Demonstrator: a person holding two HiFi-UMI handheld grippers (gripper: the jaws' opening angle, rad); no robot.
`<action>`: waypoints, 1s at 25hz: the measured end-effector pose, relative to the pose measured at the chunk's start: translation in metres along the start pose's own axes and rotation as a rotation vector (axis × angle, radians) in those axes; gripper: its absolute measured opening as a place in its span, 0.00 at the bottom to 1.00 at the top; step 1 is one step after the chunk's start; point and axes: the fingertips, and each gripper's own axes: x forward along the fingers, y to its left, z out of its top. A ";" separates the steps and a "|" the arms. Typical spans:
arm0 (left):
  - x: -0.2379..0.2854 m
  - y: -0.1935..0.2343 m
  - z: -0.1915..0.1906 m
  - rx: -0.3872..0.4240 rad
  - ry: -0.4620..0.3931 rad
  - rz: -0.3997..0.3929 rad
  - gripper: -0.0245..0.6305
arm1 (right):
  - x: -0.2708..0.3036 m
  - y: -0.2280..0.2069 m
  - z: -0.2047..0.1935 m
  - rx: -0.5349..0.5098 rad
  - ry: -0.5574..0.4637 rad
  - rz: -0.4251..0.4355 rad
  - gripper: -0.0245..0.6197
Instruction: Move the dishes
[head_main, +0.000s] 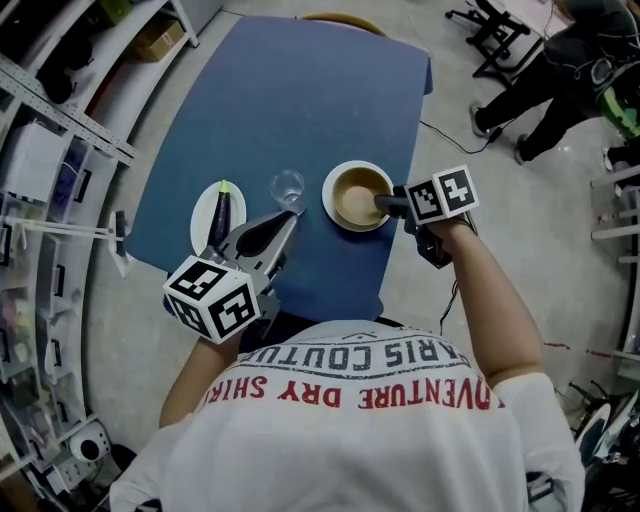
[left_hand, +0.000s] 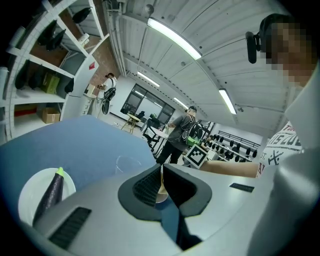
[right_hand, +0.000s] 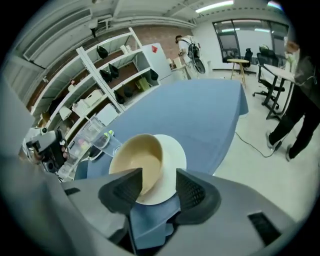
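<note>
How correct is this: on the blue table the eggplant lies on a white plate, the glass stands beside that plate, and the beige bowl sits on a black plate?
Not quite. The plate under the beige bowl is white, not black; the right gripper view shows it clearly. The rest holds: on the blue table the eggplant lies on a white plate, and the glass stands beside that plate.

The person wears a white short-sleeved T-shirt (head_main: 380, 420) with two curved lines of block lettering (head_main: 360, 375) across the back, the upper black and the lower red. The left gripper (head_main: 288, 220) and the right gripper (head_main: 382, 203) have smooth pale grey shells and black ribbed pads (left_hand: 147, 185). Each carries a white cube (head_main: 212, 297) printed with black square markers.
</note>
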 end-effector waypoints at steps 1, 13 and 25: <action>-0.001 0.000 0.000 -0.002 -0.003 0.001 0.09 | 0.002 0.000 -0.002 0.012 0.016 0.007 0.35; -0.013 0.013 0.002 -0.016 -0.031 0.015 0.09 | 0.004 -0.004 -0.003 0.032 0.039 -0.057 0.13; -0.026 0.011 0.003 -0.004 -0.043 -0.006 0.09 | -0.014 0.008 0.003 0.001 0.009 -0.111 0.09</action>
